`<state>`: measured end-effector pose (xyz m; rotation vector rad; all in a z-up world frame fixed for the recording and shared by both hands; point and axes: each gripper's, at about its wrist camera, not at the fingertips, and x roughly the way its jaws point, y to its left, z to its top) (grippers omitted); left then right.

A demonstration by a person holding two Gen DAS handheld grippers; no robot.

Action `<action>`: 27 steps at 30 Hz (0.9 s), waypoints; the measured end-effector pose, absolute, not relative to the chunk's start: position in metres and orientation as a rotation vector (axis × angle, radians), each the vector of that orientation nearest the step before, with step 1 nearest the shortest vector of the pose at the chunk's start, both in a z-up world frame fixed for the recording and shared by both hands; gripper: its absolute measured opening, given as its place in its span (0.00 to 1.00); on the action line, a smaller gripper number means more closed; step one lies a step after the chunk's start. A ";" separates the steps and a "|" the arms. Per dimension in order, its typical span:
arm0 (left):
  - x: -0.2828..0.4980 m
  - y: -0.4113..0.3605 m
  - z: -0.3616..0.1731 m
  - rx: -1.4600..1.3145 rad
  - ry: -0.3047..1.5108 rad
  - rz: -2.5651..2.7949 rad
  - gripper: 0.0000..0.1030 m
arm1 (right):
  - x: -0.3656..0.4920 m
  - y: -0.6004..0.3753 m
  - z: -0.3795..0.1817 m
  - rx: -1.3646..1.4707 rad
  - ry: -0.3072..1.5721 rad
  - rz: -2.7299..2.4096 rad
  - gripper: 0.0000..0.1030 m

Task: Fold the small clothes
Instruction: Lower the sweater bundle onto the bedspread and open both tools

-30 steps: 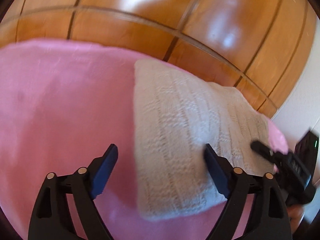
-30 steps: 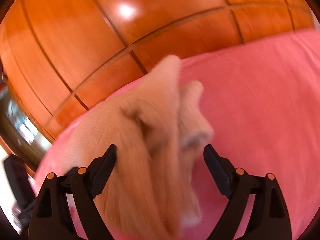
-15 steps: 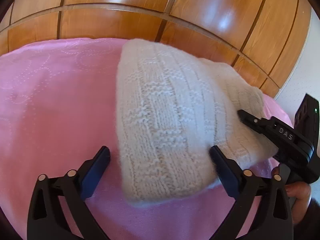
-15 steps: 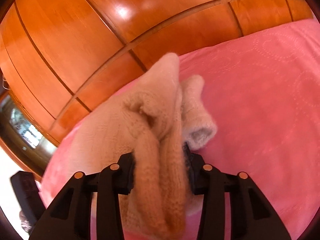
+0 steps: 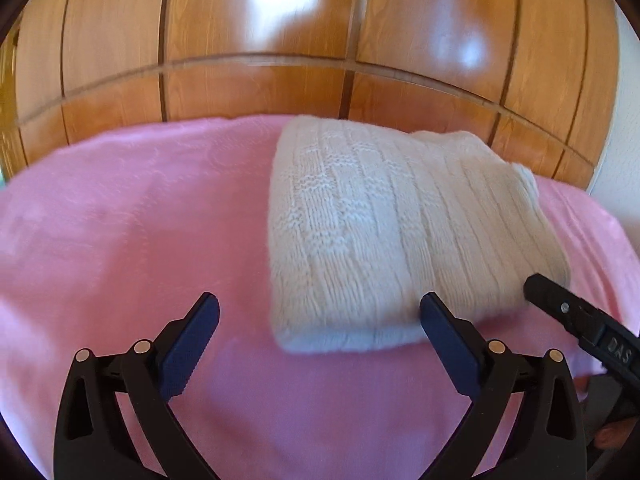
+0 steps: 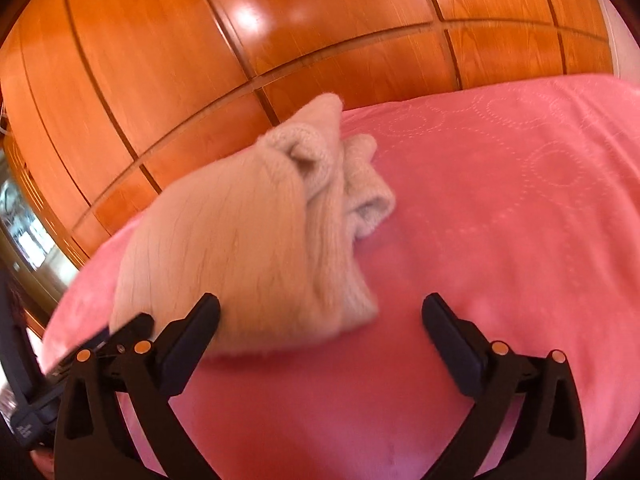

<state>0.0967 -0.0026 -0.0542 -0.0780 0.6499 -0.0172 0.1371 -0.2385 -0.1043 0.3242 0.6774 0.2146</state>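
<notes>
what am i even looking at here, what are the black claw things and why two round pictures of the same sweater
The black claws are hand-held grippers; a person holds one in each hand, each with a fisheye camera looking along its fingers. One picture comes from the left gripper, the other from the right gripper. Both show a folded cream knitted sweater lying on a pink blanket, with wooden panelling behind. Nothing is held: both grippers are open, the right one's jaws having just opened off the sweater.

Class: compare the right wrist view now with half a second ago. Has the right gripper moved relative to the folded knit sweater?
Yes. The right gripper has just opened its jaws, let go and backed toward the camera's right; the sweater now lies left of its centre on the pink blanket.
</notes>
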 end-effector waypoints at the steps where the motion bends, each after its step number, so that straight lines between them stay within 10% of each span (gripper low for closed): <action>1: 0.093 -0.004 -0.054 -0.062 0.649 -0.010 0.96 | 0.131 -0.239 -0.105 0.307 0.675 0.200 0.98; 27: 0.023 -0.006 -0.011 0.030 0.554 0.154 0.96 | 0.069 -0.213 -0.051 0.037 0.629 0.088 0.98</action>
